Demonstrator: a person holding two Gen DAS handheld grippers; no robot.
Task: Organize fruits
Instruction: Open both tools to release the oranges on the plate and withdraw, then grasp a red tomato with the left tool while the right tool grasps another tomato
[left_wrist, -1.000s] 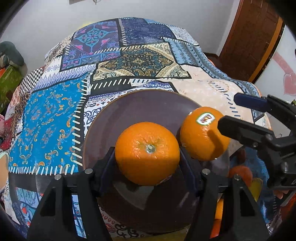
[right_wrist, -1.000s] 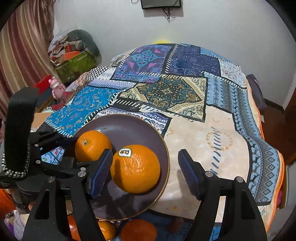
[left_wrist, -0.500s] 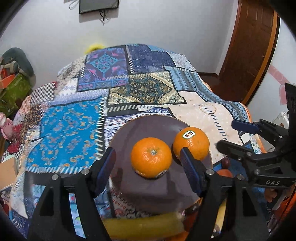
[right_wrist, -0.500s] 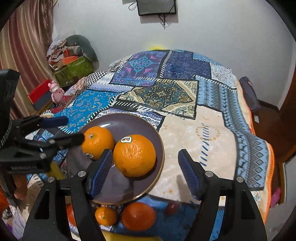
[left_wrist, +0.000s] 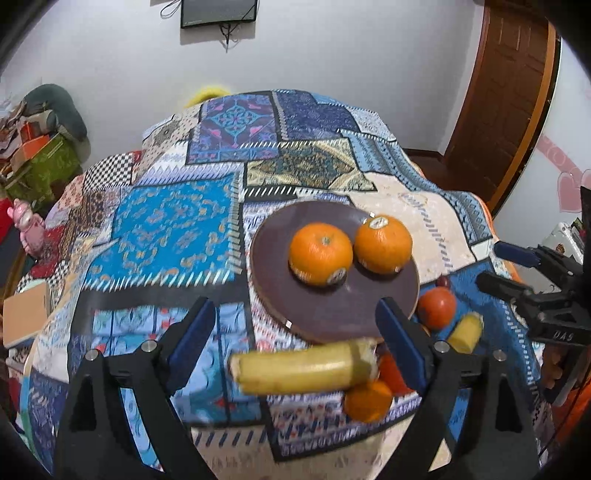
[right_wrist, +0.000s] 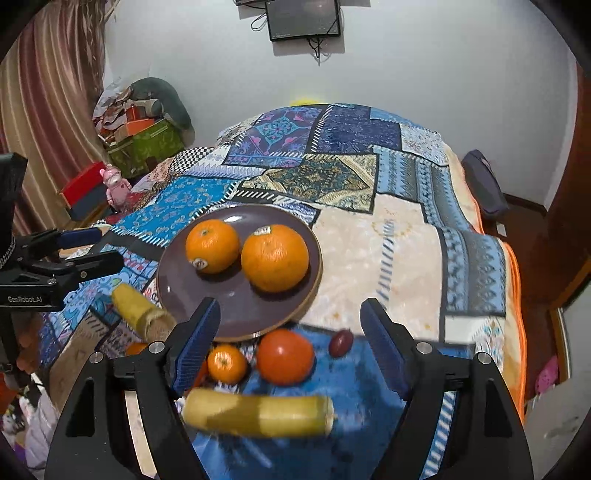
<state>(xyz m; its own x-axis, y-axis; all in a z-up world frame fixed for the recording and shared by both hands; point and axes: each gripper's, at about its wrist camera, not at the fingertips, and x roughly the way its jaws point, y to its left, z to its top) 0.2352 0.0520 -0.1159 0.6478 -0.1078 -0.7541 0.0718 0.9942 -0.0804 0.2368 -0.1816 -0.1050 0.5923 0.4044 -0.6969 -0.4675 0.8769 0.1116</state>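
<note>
Two oranges, a smaller one (left_wrist: 320, 253) (right_wrist: 212, 246) and a larger one (left_wrist: 383, 244) (right_wrist: 274, 257), lie side by side on a dark brown plate (left_wrist: 317, 310) (right_wrist: 192, 288) on the patchwork cloth. My left gripper (left_wrist: 295, 345) is open and empty, pulled back near a yellow banana (left_wrist: 301, 367). My right gripper (right_wrist: 290, 345) is open and empty, above a red-orange fruit (right_wrist: 284, 356), a small tangerine (right_wrist: 226, 363), a dark grape (right_wrist: 340, 342) and a second banana (right_wrist: 258, 412).
The first banana (right_wrist: 138, 308) lies left of the plate in the right wrist view. The loose fruits sit at the cloth's near edge. Boxes and a pink toy (right_wrist: 115, 184) stand at the far left, a door (left_wrist: 506, 96) at the right.
Both grippers have let go of the oranges and drawn back and up from the plate. The oranges stay on the plate. Bananas and loose fruits near the edge have come into view.
</note>
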